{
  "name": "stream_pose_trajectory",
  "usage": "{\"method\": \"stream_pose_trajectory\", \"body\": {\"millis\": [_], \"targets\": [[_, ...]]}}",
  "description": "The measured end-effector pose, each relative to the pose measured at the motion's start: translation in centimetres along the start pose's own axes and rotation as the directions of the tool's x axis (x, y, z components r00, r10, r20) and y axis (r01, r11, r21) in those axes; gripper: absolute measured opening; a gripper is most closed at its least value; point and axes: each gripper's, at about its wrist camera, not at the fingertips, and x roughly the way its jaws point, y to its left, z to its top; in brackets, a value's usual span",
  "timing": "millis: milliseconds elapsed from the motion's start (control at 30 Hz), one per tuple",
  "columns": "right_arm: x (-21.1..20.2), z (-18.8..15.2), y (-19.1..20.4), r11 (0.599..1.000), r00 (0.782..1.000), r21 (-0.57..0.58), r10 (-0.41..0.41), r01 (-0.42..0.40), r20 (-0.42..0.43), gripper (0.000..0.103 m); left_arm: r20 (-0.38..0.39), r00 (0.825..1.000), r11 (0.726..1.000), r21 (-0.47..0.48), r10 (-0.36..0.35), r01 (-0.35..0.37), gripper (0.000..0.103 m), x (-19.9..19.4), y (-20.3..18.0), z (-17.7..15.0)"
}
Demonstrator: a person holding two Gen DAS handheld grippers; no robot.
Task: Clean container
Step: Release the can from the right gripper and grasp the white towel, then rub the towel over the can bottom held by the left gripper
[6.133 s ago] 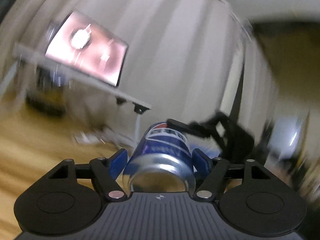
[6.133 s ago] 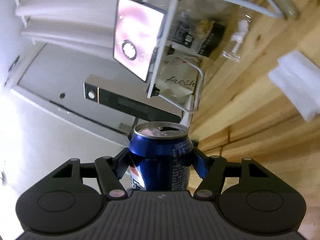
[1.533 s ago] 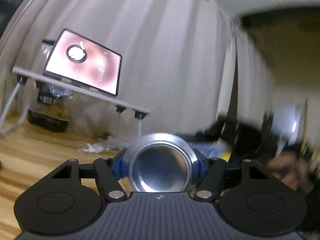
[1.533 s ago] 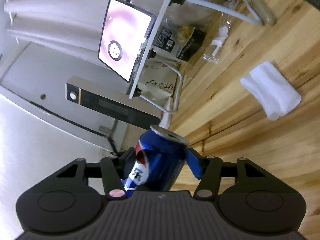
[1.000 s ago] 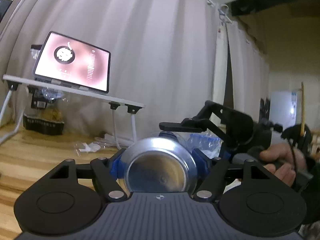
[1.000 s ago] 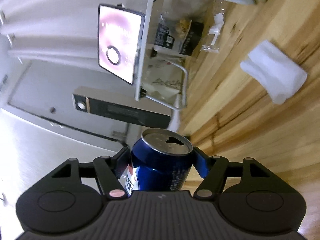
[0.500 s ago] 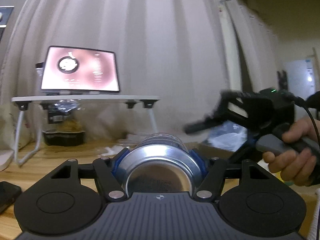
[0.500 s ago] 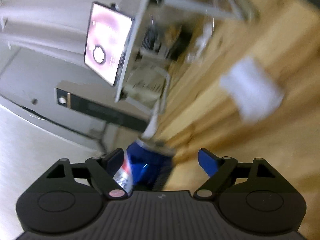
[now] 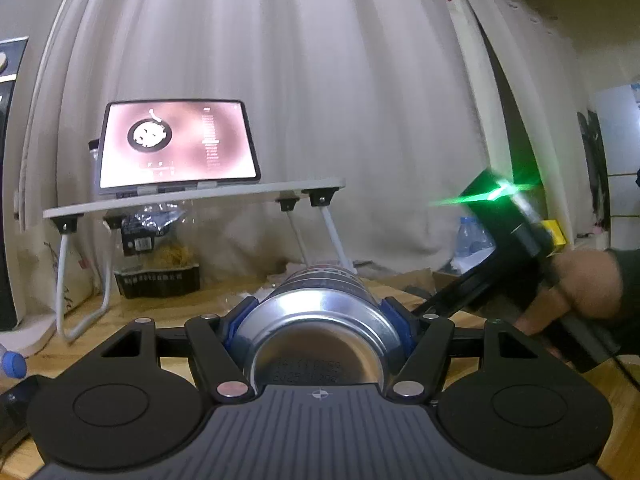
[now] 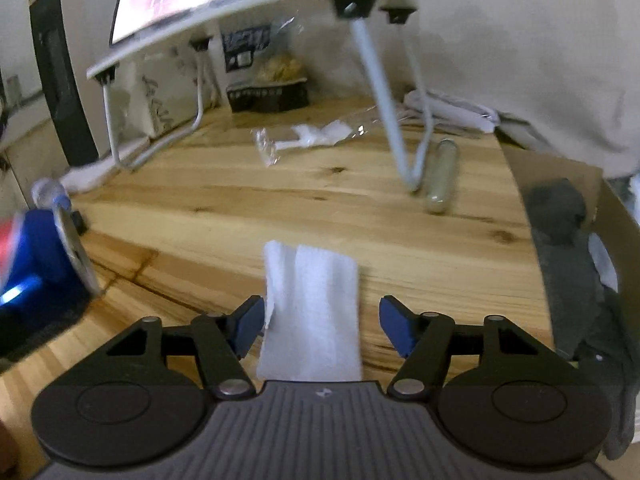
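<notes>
Released by the right tongs (image 10: 322, 324), the can (image 9: 320, 320) now lies level in the left tongs (image 9: 320, 316) alone, clamped by both pads with its base facing the camera. Those right tongs have swung down over the white cloth (image 10: 310, 308) on the worktop (image 10: 420, 240), jaws closing around it but not yet touching.

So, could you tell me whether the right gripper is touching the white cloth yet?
Apart. In the right wrist view the right gripper is closing, its blue pads either side of the white cloth on the wooden table, with table showing between.
</notes>
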Motion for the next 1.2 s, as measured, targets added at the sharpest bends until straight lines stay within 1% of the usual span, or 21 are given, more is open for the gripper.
{"method": "stream_pose_trajectory", "body": {"millis": [33,67,100,167,233,300,333,400,467,500,567,600,633,700,767,800,900,1033,1067,1133,1200], "targets": [[0.5,0.0,0.2,1.000,1.000,-0.010,-0.020,0.020,-0.005,0.059,0.001,1.000,1.000,0.000,0.000,0.000,0.068,0.0,0.0,0.0],[1.0,-0.1,0.3,0.999,0.999,-0.010,-0.031,0.031,-0.013,0.043,0.001,1.000,1.000,0.001,0.000,0.000,0.068,0.0,0.0,0.0],[1.2,-0.1,0.3,1.000,0.999,-0.009,-0.030,0.030,-0.012,0.038,0.002,1.000,1.000,-0.002,0.001,-0.001,0.068,0.0,0.0,0.0],[1.3,-0.2,0.2,1.000,1.000,-0.007,-0.029,0.029,0.004,0.013,0.004,1.000,1.000,-0.007,0.004,-0.004,0.068,-0.1,0.0,0.0],[1.0,-0.2,-0.3,0.999,0.999,0.010,-0.041,0.041,0.033,0.013,0.007,1.000,1.000,0.002,0.000,0.000,0.068,-0.1,-0.1,0.1],[-0.3,0.1,-0.9,0.999,0.998,0.041,-0.002,-0.001,0.067,0.013,0.006,1.000,1.000,0.016,-0.007,0.007,0.068,0.0,-0.3,0.1],[-1.5,0.4,-1.2,0.996,0.994,0.068,0.045,-0.052,0.097,0.013,0.006,1.000,1.000,0.020,-0.012,0.012,0.068,0.0,-0.4,0.1],[-4.6,1.4,-1.2,0.975,0.970,0.115,0.170,-0.191,0.174,0.013,0.009,1.000,0.999,0.027,-0.018,0.017,0.068,-0.1,-0.5,0.1],[-7.7,2.5,-0.2,0.947,0.934,0.104,0.272,-0.303,0.233,0.013,0.014,1.000,0.999,0.038,-0.018,0.017,0.068,-0.1,-0.6,0.1],[-8.9,2.9,0.8,0.940,0.918,0.066,0.311,-0.336,0.246,0.013,0.016,1.000,0.999,0.045,-0.018,0.017,0.068,-0.2,-0.8,0.1],[-10.4,3.1,3.0,0.928,0.897,-0.022,0.366,-0.372,0.247,0.013,0.020,1.000,0.998,0.059,-0.019,0.018,0.068,-0.3,-1.0,0.1],[-10.9,3.1,4.0,0.927,0.895,-0.062,0.375,-0.371,0.243,0.013,0.022,1.000,0.998,0.065,-0.019,0.017,0.067,-0.3,-1.1,0.1],[-11.1,3.1,4.9,0.929,0.897,-0.104,0.371,-0.356,0.240,0.013,0.023,1.000,0.998,0.067,-0.019,0.017,0.067,-0.3,-1.1,0.1],[-11.2,2.8,6.5,0.930,0.908,-0.183,0.355,-0.318,0.225,0.013,0.025,1.000,0.998,0.068,-0.019,0.017,0.067,-0.3,-1.1,0.1],[-11.0,2.5,7.4,0.927,0.917,-0.227,0.344,-0.298,0.203,0.013,0.027,0.999,0.997,0.069,-0.019,0.017,0.067,-0.4,-1.1,0.1],[-11.1,2.3,7.8,0.923,0.916,-0.240,0.350,-0.302,0.194,0.013,0.028,0.999,0.997,0.069,-0.019,0.017,0.067,-0.4,-1.1,0.1],[-12.0,1.5,9.2,0.903,0.906,-0.266,0.387,-0.336,0.169,0.014,0.030,0.999,0.997,0.071,-0.019,0.017,0.067,-0.5,-1.2,0.1],[-13.8,0.5,11.5,0.864,0.884,-0.319,0.447,-0.389,0.134,0.014,0.034,0.999,0.997,0.073,-0.020,0.017,0.067,-0.5,-1.2,0.1],[-14.1,0.3,11.9,0.861,0.885,-0.335,0.445,-0.382,0.136,0.014,0.034,0.999,0.997,0.074,-0.020,0.017,0.067,-0.6,-1.2,0.2],[-14.2,0.3,12.2,0.866,0.895,-0.359,0.422,-0.349,0.146,0.014,0.036,0.999,0.997,0.075,-0.020,0.017,0.067,-0.6,-1.2,0.2],[-13.5,0.8,11.6,0.886,0.910,-0.347,0.381,-0.308,0.164,0.015,0.037,0.999,0.997,0.076,-0.020,0.017,0.067,-0.6,-1.2,0.2]]}}
